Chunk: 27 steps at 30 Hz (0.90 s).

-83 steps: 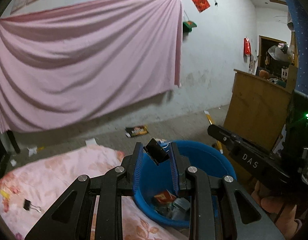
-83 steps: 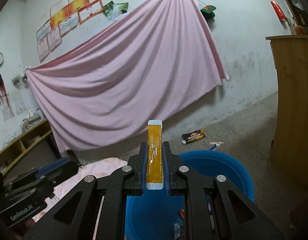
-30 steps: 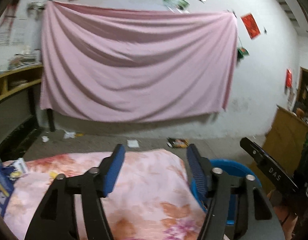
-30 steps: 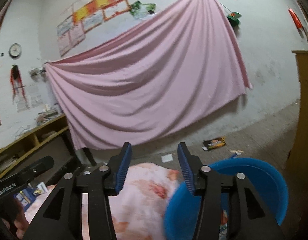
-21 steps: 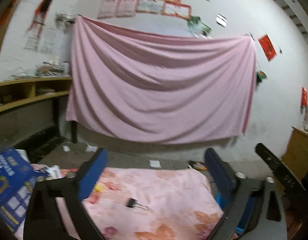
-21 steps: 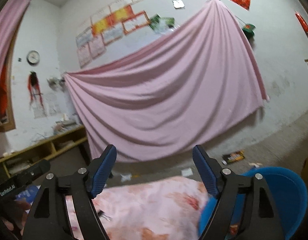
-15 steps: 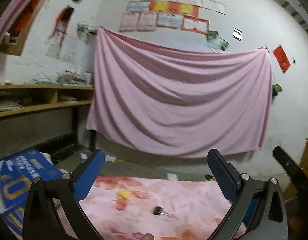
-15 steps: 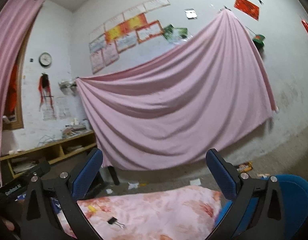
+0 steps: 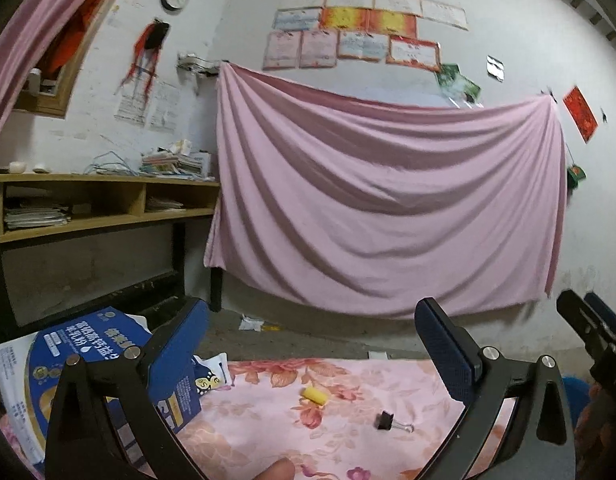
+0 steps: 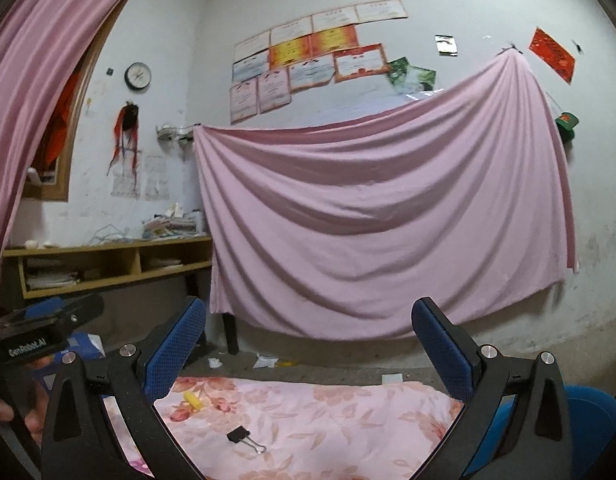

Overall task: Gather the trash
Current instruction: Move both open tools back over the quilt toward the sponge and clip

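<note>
Both grippers empty and spread wide: left gripper [image 9: 311, 344] and right gripper [image 10: 308, 336] with blue pads far apart, nothing between them. Changed from 2.8 s ago, when left pinched a black clip and right pinched an orange sachet over the blue bin; both gone from the jaws since, presumably dropped in. Judged: one drop-off cycle complete, next pick-up starting.

Raised and swung away from the bin toward the floral cloth [image 9: 268, 412]. Bin now only a sliver at lower right: blue bin [image 10: 595, 404].

Remaining trash on the cloth, ahead of and below the open jaws: yellow scrap [image 9: 314, 395] and black binder clip [image 9: 389, 426], near each other but apart. Same two in right view: scrap [image 10: 194, 401], clip [image 10: 244, 438]. Blue carton [image 9: 88, 360] at left edge of cloth, partly behind left finger; whether trash, cannot tell.

Likely next: descend onto clip or scrap. Both small and flat-lying; risk of pinching cloth along with them.
</note>
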Tool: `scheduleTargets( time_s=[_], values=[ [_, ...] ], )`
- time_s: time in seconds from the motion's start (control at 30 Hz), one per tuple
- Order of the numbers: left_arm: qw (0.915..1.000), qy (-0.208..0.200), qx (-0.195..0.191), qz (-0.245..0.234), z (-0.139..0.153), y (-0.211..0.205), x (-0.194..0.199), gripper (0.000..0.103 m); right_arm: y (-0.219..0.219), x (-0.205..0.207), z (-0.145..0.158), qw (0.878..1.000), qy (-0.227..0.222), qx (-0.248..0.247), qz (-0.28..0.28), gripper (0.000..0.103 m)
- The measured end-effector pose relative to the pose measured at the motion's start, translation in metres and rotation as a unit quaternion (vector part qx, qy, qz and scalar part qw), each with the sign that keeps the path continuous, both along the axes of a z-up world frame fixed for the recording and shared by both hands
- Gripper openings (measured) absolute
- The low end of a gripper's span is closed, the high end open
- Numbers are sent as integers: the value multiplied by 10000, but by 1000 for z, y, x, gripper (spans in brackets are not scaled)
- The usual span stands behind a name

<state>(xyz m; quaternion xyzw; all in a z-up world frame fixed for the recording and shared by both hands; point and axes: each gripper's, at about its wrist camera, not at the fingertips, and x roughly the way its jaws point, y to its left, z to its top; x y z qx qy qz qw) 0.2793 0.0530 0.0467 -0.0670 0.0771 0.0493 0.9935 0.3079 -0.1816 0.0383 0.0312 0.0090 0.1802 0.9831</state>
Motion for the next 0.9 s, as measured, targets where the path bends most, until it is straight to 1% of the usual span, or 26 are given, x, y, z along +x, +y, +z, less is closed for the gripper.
scheduleTargets(
  time_s=[0.1,0.27,0.33,0.4,0.5,0.53,0.6,0.67,0.7,0.73,0.77,0.8,0.87,0.9],
  values=[
    [9995,223,139,-158,-8,-1,11,101,5,7,-5,9998,173,-46,69,103],
    [9961,703,291,-455,-24,-5,34,101,5,30,-15,9976,679,-97,80,103],
    [9923,1046,328,-582,-33,-7,45,101,4,41,-20,9955,937,-170,16,103],
    [9898,1212,309,-680,-39,-8,52,101,2,52,-24,9924,1210,-211,-38,103],
    [9846,1550,375,-722,-49,-10,66,101,-1,63,-30,9867,1610,-202,33,103],
    [9826,1660,373,-745,-53,-11,70,101,-1,65,-31,9855,1683,-207,39,103],
    [9775,1931,331,-781,-61,-11,81,101,1,72,-36,9812,1906,-292,60,102],
    [9735,2118,291,-815,-68,-12,88,100,6,78,-40,9771,2081,-430,105,101],
    [9709,2232,285,-822,-71,-13,92,100,11,82,-42,9743,2183,-551,107,98],
    [9675,2363,281,-857,-76,-14,97,100,15,85,-45,9717,2263,-669,110,93],
    [9649,2462,280,-866,-80,-15,100,97,20,88,-48,9690,2338,-785,136,89],
    [9630,2534,261,-878,-82,-14,103,94,24,91,-51,9664,2408,-880,164,83],
    [9576,2712,193,-952,-89,-14,109,81,32,98,-59,9592,2609,-1072,213,79],
    [9548,2799,187,-979,-92,-15,111,79,36,101,-64,9549,2728,-1143,250,74]
  ],
)
